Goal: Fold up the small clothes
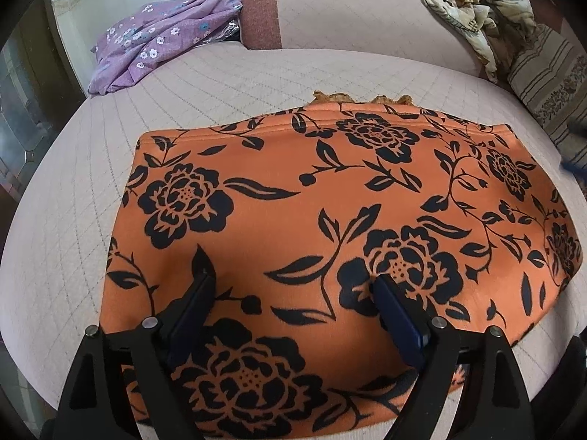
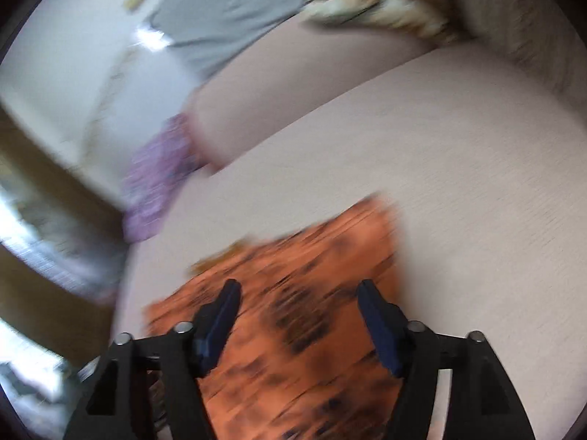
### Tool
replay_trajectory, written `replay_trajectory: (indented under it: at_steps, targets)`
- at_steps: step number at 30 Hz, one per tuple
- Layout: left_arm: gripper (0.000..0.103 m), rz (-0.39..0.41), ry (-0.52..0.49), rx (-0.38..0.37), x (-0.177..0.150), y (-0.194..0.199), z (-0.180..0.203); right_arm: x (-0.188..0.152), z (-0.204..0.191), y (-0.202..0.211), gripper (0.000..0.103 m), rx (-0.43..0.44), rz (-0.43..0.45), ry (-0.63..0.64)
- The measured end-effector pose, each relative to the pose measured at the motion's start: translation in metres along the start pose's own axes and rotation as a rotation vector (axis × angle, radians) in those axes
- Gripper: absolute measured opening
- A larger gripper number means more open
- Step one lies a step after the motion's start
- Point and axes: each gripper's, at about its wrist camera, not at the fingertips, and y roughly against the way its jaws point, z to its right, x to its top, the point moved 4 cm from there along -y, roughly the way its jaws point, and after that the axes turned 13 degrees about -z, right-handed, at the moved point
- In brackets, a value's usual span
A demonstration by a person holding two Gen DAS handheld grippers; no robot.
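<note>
On the quilted beige sofa seat (image 1: 256,84), both claws gape empty over the folded orange floral garment (image 1: 330,201).

we see the folded garment (image 1: 330,220) lying flat on the sofa seat (image 1: 256,80), with our left gripper (image 1: 293,278) over its near edge. behind it to the left a second cloth (image 1: 157,40) lies beside the armrest (image 1: 260,14), and a crumpled cloth (image 1: 477,11) sits on the backrest at the far right, above a cushion (image 1: 550,84).

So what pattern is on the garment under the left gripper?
Orange garment with black flowers and leaves, clearest in the left wrist view.
</note>
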Motion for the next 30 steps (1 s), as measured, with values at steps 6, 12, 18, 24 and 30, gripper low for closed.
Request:
replay_trajectory:
  at_steps: [6,12,18,24,30]
  targets:
    - [0.088,0.012,0.025,-0.026,-0.015,0.019,-0.014,-0.031,0.072,-0.023,0.06,-0.018,-0.017,-0.326]
    - [0.088,0.025,0.085,-0.047,-0.023,0.028,-0.029,-0.043,-0.002,-0.001,0.082,0.048,0.01,-0.085]
    - [0.088,-0.009,0.084,-0.046,-0.036,0.024,-0.033,-0.071,0.027,-0.028,0.08,-0.065,-0.06,-0.228]
    - [0.088,0.026,0.107,-0.07,-0.041,0.035,-0.041,-0.09,-0.033,-0.015,0.089,-0.056,-0.038,0.011]
    - [0.088,0.008,0.125,-0.069,-0.051,0.032,-0.053,-0.109,0.001,-0.03,0.088,-0.18,-0.097,-0.112]
